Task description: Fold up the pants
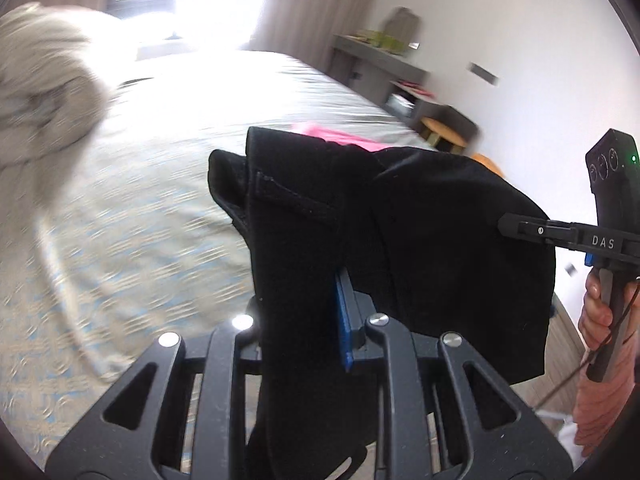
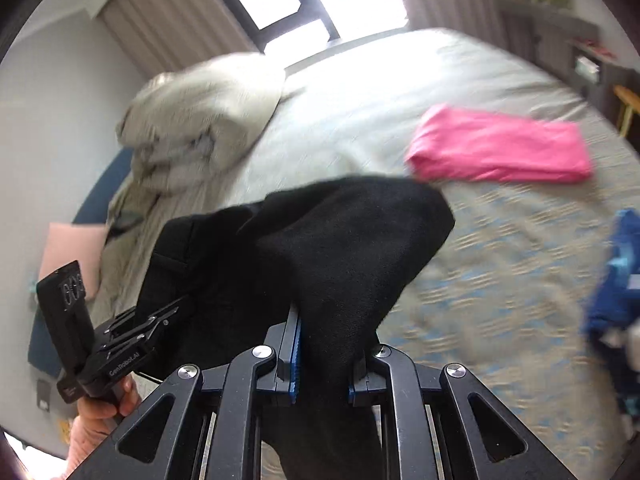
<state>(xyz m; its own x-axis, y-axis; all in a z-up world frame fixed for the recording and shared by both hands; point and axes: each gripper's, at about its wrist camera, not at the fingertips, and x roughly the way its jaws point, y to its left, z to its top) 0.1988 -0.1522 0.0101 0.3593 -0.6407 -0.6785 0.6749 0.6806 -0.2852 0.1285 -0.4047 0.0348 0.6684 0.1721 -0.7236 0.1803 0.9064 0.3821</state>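
Note:
Black pants (image 1: pixel 440 240) hang in the air above the bed, held by both grippers. In the left wrist view my left gripper (image 1: pixel 312 288) is shut on one bunch of the cloth, which drapes over its fingers and hides the left one. At the right my right gripper (image 1: pixel 508 226) pinches the pants' other edge, with a hand on its handle. In the right wrist view the black pants (image 2: pixel 340 232) rise from between the pads of my right gripper (image 2: pixel 328 332), shut on them. The left gripper (image 2: pixel 176 308) bites the cloth at the lower left.
The bed (image 2: pixel 480 280) has a pale patterned cover. A folded pink garment (image 2: pixel 500 152) lies on it, a crumpled beige duvet (image 2: pixel 200 120) is heaped at its head, and a blue garment (image 2: pixel 616 280) sits at the right edge. A grey desk (image 1: pixel 380 60) and a wooden stool (image 1: pixel 444 130) stand by the wall.

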